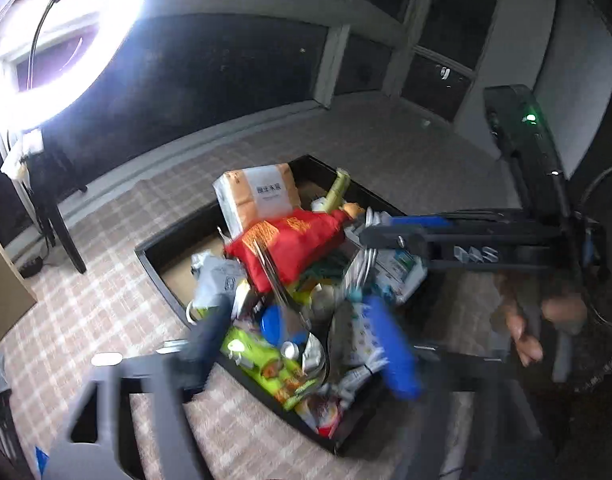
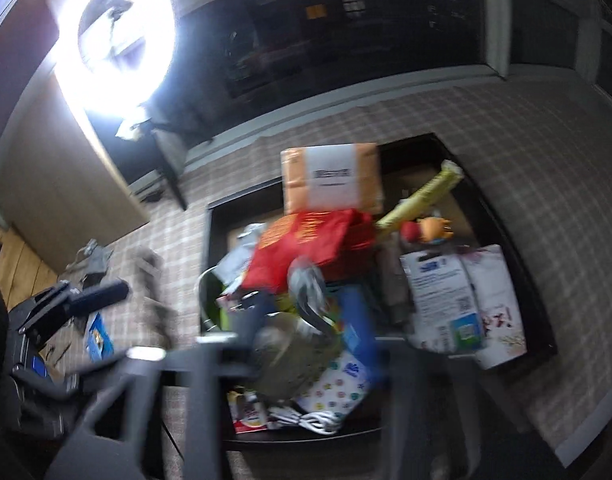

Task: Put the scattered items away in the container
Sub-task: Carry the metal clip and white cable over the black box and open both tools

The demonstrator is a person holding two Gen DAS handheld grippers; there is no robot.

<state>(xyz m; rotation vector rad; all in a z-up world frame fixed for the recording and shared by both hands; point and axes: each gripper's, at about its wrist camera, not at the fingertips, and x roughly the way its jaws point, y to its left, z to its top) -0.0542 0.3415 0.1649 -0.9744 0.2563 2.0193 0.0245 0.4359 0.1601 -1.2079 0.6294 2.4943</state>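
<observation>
**Both claws empty above a heaped container**

Left claw (image 1: 302, 328) stands wide, its blue-padded fingers blurred, nothing between them; right claw (image 2: 306, 328) likewise stands wide and empty, its fingers smeared by motion. Both point down at the container (image 1: 162, 264), a shallow black rectangular tray with low walls resting on a pale checked carpet (image 1: 106, 300).

Contents are piled above the rim: a tan paper-wrapped tissue pack (image 1: 258, 196) at the far end, a glossy red snack bag (image 1: 294, 244) leaning against it, a yellow-green tube-shaped wrapper (image 1: 335, 190) lying diagonally, a crinkled green packet (image 1: 262, 364) near the front wall, and white printed cartons (image 2: 445, 300) along the right side.

Relation of note: the heap lies directly ahead of and below both claws, the tray's long axis running away from them. A small blue packet (image 2: 100, 338) and grey oddments lie on the carpet to the left of the tray, outside it; judged from position, the left hand is nearer these. A ring light (image 1: 62, 40) glares behind.

Judgement: the task appears nearly complete, with those strays remaining.
</observation>
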